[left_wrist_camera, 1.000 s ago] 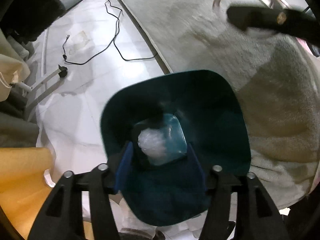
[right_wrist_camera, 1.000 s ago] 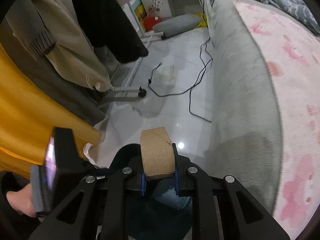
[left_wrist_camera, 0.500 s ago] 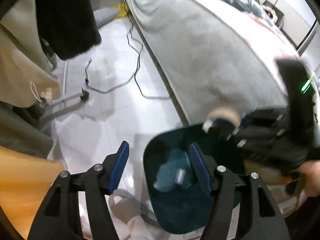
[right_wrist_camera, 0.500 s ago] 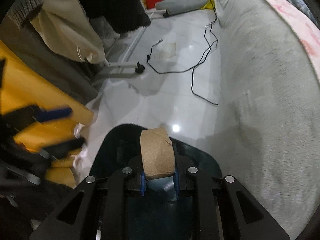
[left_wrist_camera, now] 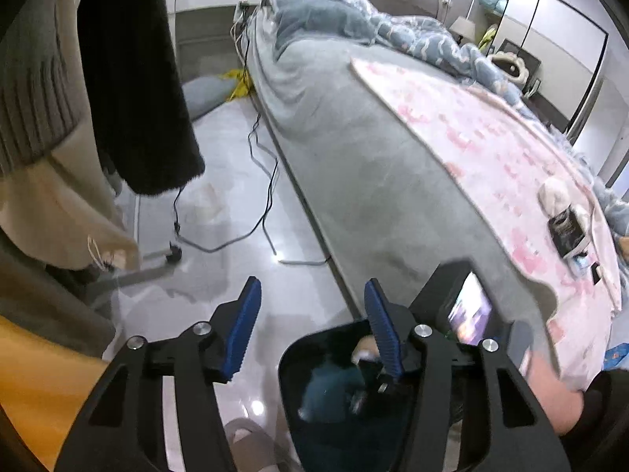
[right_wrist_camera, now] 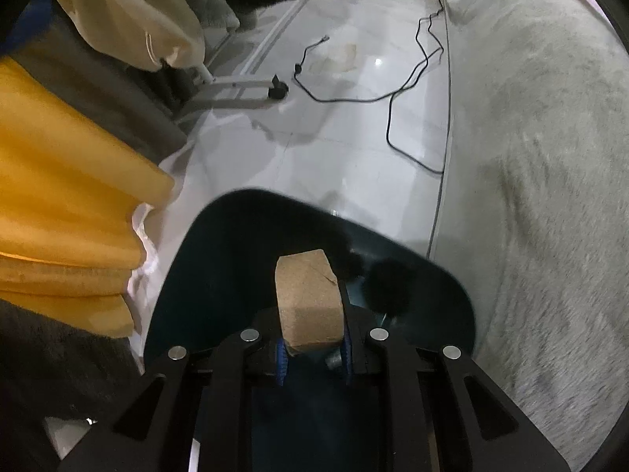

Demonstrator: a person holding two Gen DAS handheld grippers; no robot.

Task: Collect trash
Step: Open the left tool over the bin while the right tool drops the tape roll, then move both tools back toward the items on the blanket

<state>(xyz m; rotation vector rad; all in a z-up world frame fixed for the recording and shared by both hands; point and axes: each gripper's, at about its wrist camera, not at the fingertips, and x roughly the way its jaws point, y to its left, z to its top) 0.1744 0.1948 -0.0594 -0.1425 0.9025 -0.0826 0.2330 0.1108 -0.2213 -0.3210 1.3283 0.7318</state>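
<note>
The right gripper (right_wrist_camera: 312, 348) points steeply down over the open mouth of the dark teal plastic bin (right_wrist_camera: 204, 275), its blue-padded fingers (right_wrist_camera: 280, 358) clamped on a flattened brown cardboard tube (right_wrist_camera: 308, 303) that stands above the bin's interior. The left gripper (left_wrist_camera: 312, 334) tilts downward above the glossy white tiled floor (left_wrist_camera: 236, 212) beside the grey-covered bed (left_wrist_camera: 373, 165); its fingers, empty and about half open, have just been closing. A hand (left_wrist_camera: 550, 389) grips the right gripper's handle.

The right gripper (right_wrist_camera: 312, 348) pinches a cardboard roll (right_wrist_camera: 308, 301) above the dark bin (right_wrist_camera: 188, 275) on the white floor (right_wrist_camera: 354, 137).
</note>
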